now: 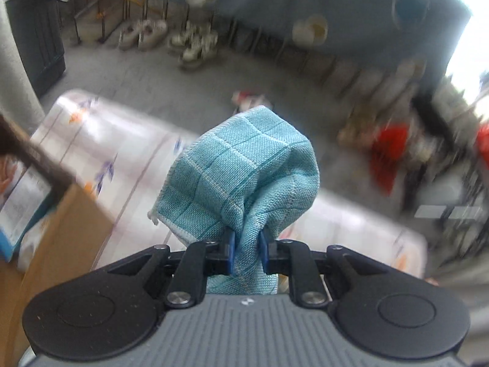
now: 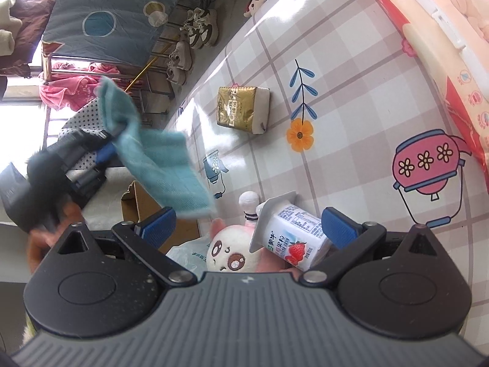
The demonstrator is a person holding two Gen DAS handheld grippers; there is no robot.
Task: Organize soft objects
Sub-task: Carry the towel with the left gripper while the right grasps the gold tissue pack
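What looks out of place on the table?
The strawberry yogurt carton lies tipped on its side against the plush toy, between the right gripper's open jaws. It is a rigid carton among soft things. No spill is visible. The tissue pack sits apart, nothing odd.

We see a gold tissue pack on the checked tablecloth, a strawberry milk carton, and shoes on the floor

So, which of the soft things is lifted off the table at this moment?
The teal cloth, pinched in the left gripper and hanging in the air. The plush toy and the gold tissue pack both lie on the table.
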